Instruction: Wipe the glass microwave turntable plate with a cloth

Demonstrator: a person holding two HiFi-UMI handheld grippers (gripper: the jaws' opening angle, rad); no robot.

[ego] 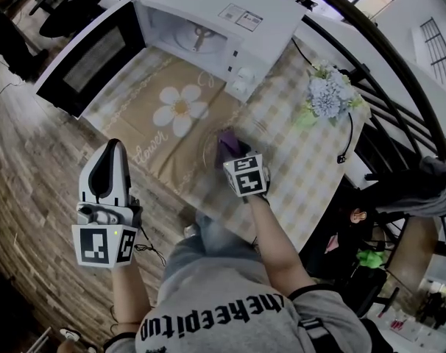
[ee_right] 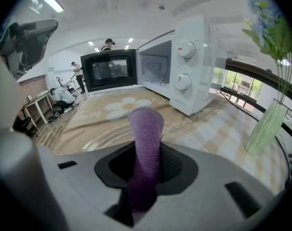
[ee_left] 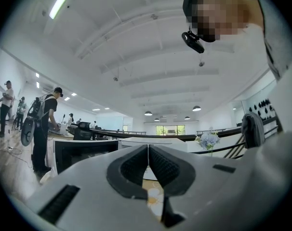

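The glass plate [ego: 206, 153] lies flat on the table [ego: 305, 169], near the middle and a little toward the near edge. It is out of the microwave [ego: 208, 20], which stands at the far edge with its door swung open. Being clear, only its rim shows, as faint arcs over the flower-print mat.

The right gripper [ego: 229, 151] is clenched on a purple cloth [ego: 226, 143]. In the right gripper view the cloth [ee_right: 146, 129] stands up between the jaws as a folded wad, and the gripper [ee_right: 146, 160] points down at the plate's right side. Whether the cloth actually touches the glass cannot be told.

The left gripper [ego: 112, 151] hangs off the table's left edge, over the floor. Its jaws are pressed together with nothing between them, as the left gripper view [ee_left: 148, 163] shows.

By my judgement, the wiping step is in hand or just starting. The next move calls for pressing the cloth flat on the glass and sweeping it round the whole face. The plate could slide on the mat, so the idle left gripper may need to steady its rim.
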